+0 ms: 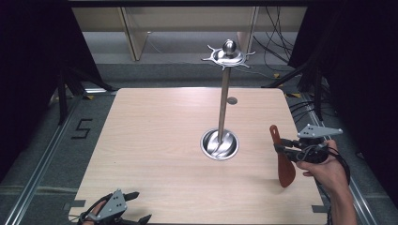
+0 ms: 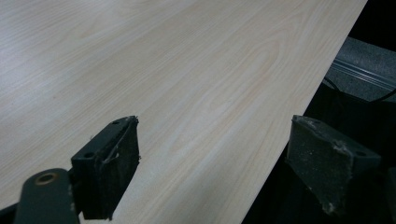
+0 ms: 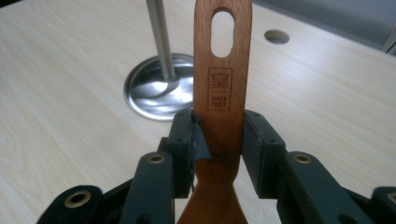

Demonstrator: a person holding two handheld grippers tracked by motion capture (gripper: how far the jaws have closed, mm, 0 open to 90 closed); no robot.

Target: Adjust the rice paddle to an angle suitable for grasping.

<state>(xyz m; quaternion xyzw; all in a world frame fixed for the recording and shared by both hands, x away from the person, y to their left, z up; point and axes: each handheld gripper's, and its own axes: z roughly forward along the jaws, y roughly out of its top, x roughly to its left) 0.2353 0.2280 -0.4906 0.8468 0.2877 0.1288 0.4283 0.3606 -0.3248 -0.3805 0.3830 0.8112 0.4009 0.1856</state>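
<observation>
A brown wooden spatula (image 1: 283, 157) hangs above the table's right side, handle up and blade down. My right gripper (image 1: 281, 150) is shut on its handle. In the right gripper view the pads (image 3: 194, 140) press both sides of the spatula handle (image 3: 222, 84), just below its slotted hanging hole. A metal utensil stand (image 1: 224, 96) rises from a round base (image 1: 219, 144) at the table's middle, topped by a hooked ring and ball (image 1: 228, 52). My left gripper (image 1: 133, 206) rests open at the front left edge; its jaws stand wide apart over the tabletop (image 2: 187, 70) with nothing between them.
The wooden table (image 1: 155, 136) has a small round hole (image 1: 232, 100) behind the stand's pole. Black curtains flank both sides. Cables lie on the floor at the back right.
</observation>
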